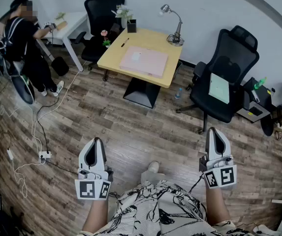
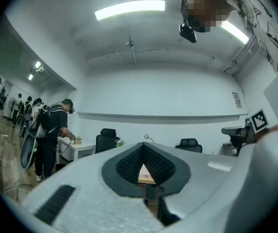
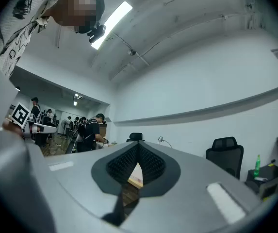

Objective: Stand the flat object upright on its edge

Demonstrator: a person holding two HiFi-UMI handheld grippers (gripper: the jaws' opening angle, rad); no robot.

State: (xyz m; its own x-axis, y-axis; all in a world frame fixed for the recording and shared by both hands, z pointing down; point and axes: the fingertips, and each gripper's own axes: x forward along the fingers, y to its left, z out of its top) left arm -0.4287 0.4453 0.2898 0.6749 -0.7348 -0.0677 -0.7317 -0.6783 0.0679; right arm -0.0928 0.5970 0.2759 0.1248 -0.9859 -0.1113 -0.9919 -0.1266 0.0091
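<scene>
Fingers [image 2: 129,163] on the left gripper [image 1: 96,142] and right gripper [image 1: 214,132] are sitting closed together, gripping nothing. Well apart from both, a flat pale pink rectangle [image 1: 144,61] is lying on the yellow table [image 1: 145,37], toward its near right corner.

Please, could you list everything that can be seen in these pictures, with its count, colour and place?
table: one, light wood, middle of the room
pad: one, pink, lying flat on the table
lamp: one, silver, far right corner of the table
chairs: two, black, one behind the table, one to its right
sheet: one, green, on the right chair's seat
desk: one, white, top left
person: one, in black clothes, at the desk
power strip: one, white, on the floor at left
floor: brown wood planks
left gripper: one, grey, shut and empty, bottom left
right gripper: one, grey, shut and empty, bottom right
</scene>
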